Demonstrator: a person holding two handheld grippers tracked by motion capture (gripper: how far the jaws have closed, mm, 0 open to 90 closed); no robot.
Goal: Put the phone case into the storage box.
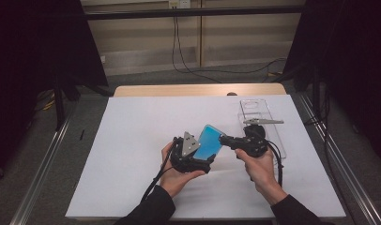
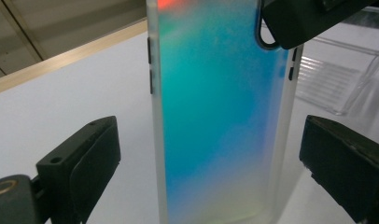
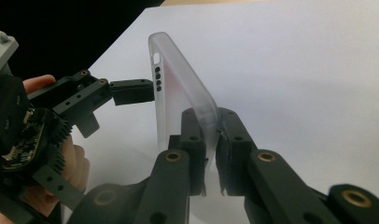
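roughly at the middle of the white tabletop (image 1: 132,140), the left gripper (image 1: 205,161) sits in the person's left hand (image 1: 174,176), its grey three-cornered plate tilted on top; in the left gripper view its two black fingers (image 2: 92,163) stand wide apart, one on each side of the phone case (image 1: 210,141) with a gap to either edge, so they hold nothing. the phone case is a frosted, translucent shell with a blue-green iridescent sheen, held up off the tabletop between the two grippers. in the high view its long axis runs on a slant, from the lower end near the left gripper up and away toward the far right, with the coloured face turned up toward the camera. in the left gripper view it stands lengthwise up the middle, side buttons dark along both edges, the camera cut-out at the upper right. to the right, the right gripper (image 1: 227,139), held in the right hand (image 1: 259,166), has its fingers (image 3: 192,140) closed narrow on one end of the case, pinching its rim. beyond it, near the right edge of the tabletop, lies a clear plastic tray (image 1: 256,110), long axis running away from the person.
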